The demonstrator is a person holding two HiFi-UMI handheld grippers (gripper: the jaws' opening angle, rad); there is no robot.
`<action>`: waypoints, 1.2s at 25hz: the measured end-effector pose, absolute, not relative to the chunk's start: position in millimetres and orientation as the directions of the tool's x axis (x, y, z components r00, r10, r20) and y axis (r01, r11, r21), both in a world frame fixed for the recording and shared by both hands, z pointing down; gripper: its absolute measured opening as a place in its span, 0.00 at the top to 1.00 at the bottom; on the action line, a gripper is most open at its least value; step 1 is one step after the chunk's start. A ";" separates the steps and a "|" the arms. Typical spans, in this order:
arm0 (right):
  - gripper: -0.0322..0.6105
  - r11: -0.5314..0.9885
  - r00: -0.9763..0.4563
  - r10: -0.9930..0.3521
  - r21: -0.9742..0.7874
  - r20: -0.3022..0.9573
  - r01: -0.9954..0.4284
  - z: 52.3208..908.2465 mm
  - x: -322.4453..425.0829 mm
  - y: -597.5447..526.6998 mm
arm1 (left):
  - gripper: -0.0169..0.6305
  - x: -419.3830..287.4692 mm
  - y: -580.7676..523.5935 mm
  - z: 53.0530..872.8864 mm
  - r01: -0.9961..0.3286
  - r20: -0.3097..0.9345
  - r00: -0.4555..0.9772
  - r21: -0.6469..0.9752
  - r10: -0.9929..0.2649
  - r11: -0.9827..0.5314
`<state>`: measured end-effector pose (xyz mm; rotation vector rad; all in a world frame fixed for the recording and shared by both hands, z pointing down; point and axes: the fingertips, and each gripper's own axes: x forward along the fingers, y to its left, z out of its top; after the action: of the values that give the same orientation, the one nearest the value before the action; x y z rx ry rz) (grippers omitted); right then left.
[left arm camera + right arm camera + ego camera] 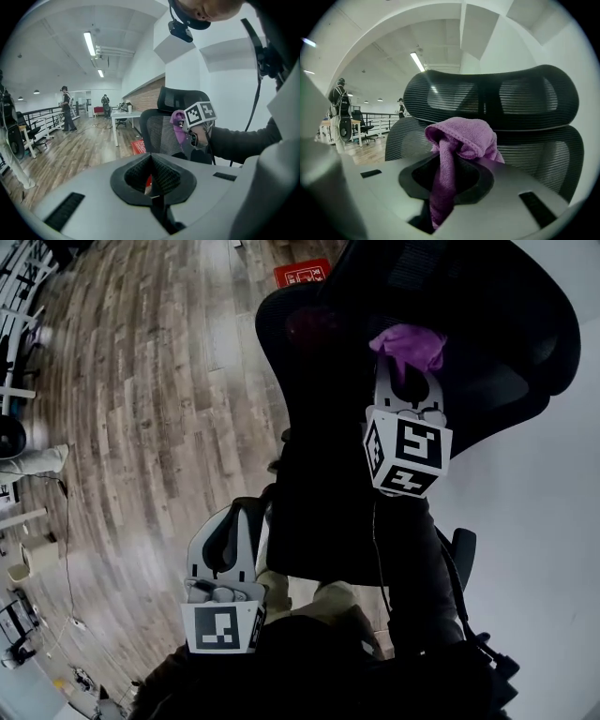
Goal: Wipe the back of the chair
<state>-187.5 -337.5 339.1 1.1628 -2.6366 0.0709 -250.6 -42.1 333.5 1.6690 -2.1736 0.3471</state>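
Note:
A black mesh office chair stands in front of me, its back [319, 390] and headrest [487, 306] seen from above. My right gripper [407, 371] is shut on a bunched purple cloth [411, 343] and holds it at the top of the chair back, just below the headrest. The right gripper view shows the cloth [461, 136] filling the jaws, with the mesh back [534, 145] and headrest [487, 96] close behind. My left gripper [230, 521] hangs lower left, apart from the chair back, shut with nothing in it. From there the chair [157, 131] and cloth [178, 127] lie ahead.
Wood plank floor [159, 409] spreads to the left. A red box [302, 275] lies on the floor beyond the chair. A white wall [553, 521] rises on the right. A white table [123, 116] and standing people [65, 110] are far off.

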 end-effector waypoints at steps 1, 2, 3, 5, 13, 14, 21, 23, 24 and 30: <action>0.84 0.689 -0.657 -0.710 0.059 0.254 -0.722 340.8 -198.1 -331.4 | 0.97 -255.6 -36.2 334.5 -0.962 0.433 -0.230 0.036 -0.872 0.272; 0.84 0.699 -0.666 -0.701 0.059 0.253 -0.713 343.7 -207.8 -323.7 | 0.97 -260.0 -28.0 337.4 -0.957 0.433 -0.241 0.041 -0.869 0.286; 0.84 0.708 -0.677 -0.692 0.058 0.251 -0.703 346.5 -217.4 -315.3 | 0.97 -264.8 -18.4 341.3 -0.950 0.441 -0.256 0.049 -0.860 0.308; 0.84 0.732 -0.700 -0.670 0.061 0.248 -0.679 349.6 -240.5 -298.5 | 0.97 -278.1 0.1 347.0 -0.934 0.457 -0.289 0.057 -0.841 0.352; 0.84 0.857 -0.825 -0.505 0.036 0.255 -0.514 351.2 -349.8 -230.4 | 0.97 -326.6 46.6 340.6 -0.890 0.421 -0.397 0.040 -0.815 0.454; 0.84 0.871 -0.840 -0.481 0.028 0.251 -0.491 350.0 -362.0 -220.2 | 0.97 -330.9 52.4 340.7 -0.882 0.426 -0.411 0.037 -0.806 0.469; 0.84 0.929 -0.907 -0.358 -0.016 0.224 -0.370 352.3 -404.3 -168.7 | 0.97 -338.9 81.3 343.1 -0.843 0.435 -0.476 0.024 -0.764 0.538; 0.84 0.935 -0.914 -0.342 -0.024 0.218 -0.355 354.4 -407.8 -160.7 | 0.97 -338.1 86.5 344.2 -0.836 0.429 -0.486 0.027 -0.762 0.548; 0.84 0.937 -0.917 -0.335 -0.027 0.215 -0.349 355.0 -409.4 -157.3 | 0.97 -338.6 88.7 344.4 -0.833 0.426 -0.491 0.027 -0.760 0.553; 0.84 0.946 -0.927 -0.305 -0.044 0.216 -0.322 363.8 -414.7 -142.6 | 0.97 -339.3 97.1 347.4 -0.822 0.434 -0.505 0.022 -0.746 0.569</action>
<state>-414.7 -142.6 363.8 0.4717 -2.8935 0.1167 -339.3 97.1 347.4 1.2687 -2.4081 0.2618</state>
